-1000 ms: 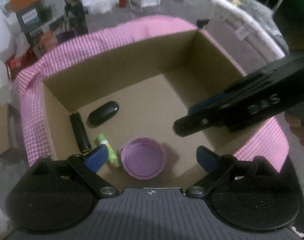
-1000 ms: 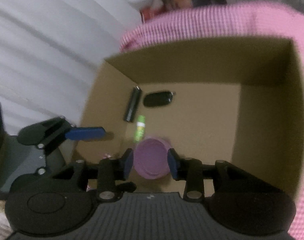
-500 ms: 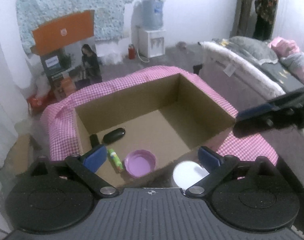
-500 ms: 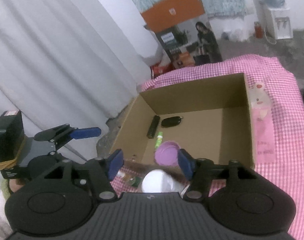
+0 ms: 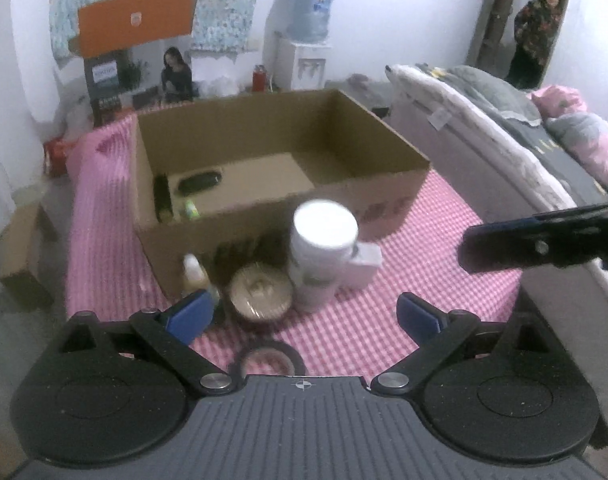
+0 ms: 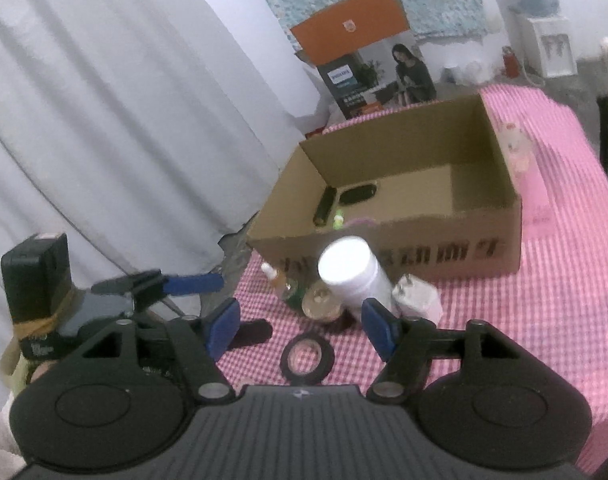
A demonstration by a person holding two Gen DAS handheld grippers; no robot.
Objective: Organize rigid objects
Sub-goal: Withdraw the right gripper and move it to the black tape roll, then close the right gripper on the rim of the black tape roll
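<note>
A cardboard box (image 6: 387, 216) on a pink checked cloth (image 6: 543, 312) is seen from both wrist cams between placements: a black cylinder (image 6: 324, 205), a dark oval case (image 6: 357, 193), a green tube (image 6: 337, 220) and the edge of a purple lid (image 6: 357, 222) are already lodged in its near-left corner. The right gripper (image 6: 300, 326) is shown with jaws opening and nothing between them; the left gripper (image 5: 304, 314) is likewise spread wide and empty. Still to be sorted, just in front of the box wall, is a tight cluster: a white-capped bottle (image 6: 349, 276), a round gold-lidded jar (image 6: 321, 302), a small dropper bottle (image 6: 274, 276), a white block (image 6: 417, 300), plus what is probably a green bottle, too blurred to be sure. A black ring (image 6: 307, 357) is laid nearest the jaws.

The step in hand is judged to be the pick of the next item. The next move calls for a descent onto one piece w/o knocking its neighbours; the ring, lying apart from the cluster, looks the easier approach, while the tall bottle could be tipped.

Compared w/ one sec. ago, the purple lid, then framed by the right jaws over the box floor, has been left inside, and both grippers have been drawn back from above the box to the front of the table, approx. level w/ the cluster.
</note>
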